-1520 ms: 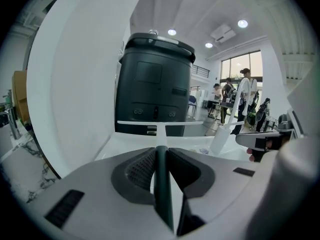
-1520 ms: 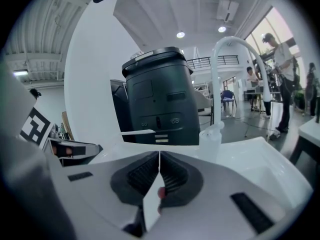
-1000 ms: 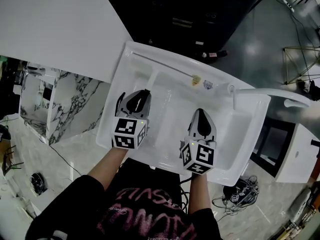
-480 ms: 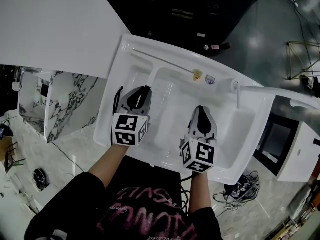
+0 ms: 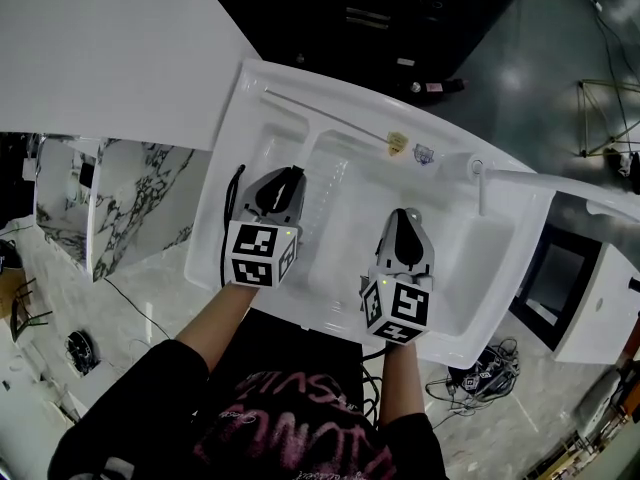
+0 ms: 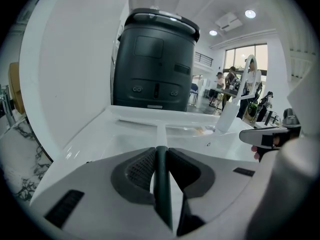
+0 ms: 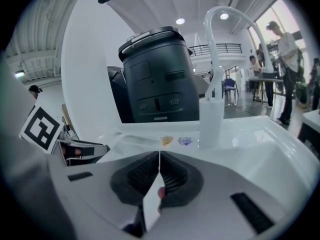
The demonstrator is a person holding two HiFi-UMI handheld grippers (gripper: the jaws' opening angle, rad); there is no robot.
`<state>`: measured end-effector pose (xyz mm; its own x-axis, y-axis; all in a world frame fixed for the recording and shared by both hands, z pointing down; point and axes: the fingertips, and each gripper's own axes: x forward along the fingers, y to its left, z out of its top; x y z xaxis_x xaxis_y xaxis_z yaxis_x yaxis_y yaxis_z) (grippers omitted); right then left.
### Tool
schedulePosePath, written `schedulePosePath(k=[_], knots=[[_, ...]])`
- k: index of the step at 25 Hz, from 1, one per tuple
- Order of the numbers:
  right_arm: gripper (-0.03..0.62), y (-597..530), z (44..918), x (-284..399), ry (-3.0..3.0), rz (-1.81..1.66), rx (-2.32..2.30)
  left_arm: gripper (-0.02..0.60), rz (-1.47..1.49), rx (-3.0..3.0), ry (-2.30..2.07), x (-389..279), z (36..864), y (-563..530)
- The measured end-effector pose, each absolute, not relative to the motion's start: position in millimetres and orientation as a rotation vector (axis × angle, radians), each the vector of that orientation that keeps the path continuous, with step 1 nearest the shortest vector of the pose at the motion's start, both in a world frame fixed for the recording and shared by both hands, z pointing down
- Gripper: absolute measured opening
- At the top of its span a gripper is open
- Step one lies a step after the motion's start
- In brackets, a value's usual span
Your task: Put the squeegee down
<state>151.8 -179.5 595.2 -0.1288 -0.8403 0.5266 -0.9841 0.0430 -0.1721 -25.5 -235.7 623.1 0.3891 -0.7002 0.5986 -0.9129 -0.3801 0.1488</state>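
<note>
Firmly between left gripper (image 6: 160,153) jaws, squeegee (image 6: 162,189) handle; right gripper (image 7: 159,158) jaws together.

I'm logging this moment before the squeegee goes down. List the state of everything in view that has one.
left gripper: shut on the squeegee, gripping its dark handle.
squeegee: held, blade end out by the rear ledge of the sink, contact unclear.
right gripper: shut, nothing seen between its tips.
faucet: no water running.
sink: no water visible in it.
black bin: lid shut.

squeegee (image 6: 161,180) in sink (image 5: 216,218), faucet (image 5: 520,180) at right
</note>
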Motion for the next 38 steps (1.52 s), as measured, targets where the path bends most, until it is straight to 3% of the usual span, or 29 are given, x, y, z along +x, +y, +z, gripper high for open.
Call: schedulePosePath(k=[38], knots=[[0.021, -177, 612, 148, -2.033, 0.744, 1.803, 0.085, 0.64, 2.189, -1.313, -12, 640, -237]])
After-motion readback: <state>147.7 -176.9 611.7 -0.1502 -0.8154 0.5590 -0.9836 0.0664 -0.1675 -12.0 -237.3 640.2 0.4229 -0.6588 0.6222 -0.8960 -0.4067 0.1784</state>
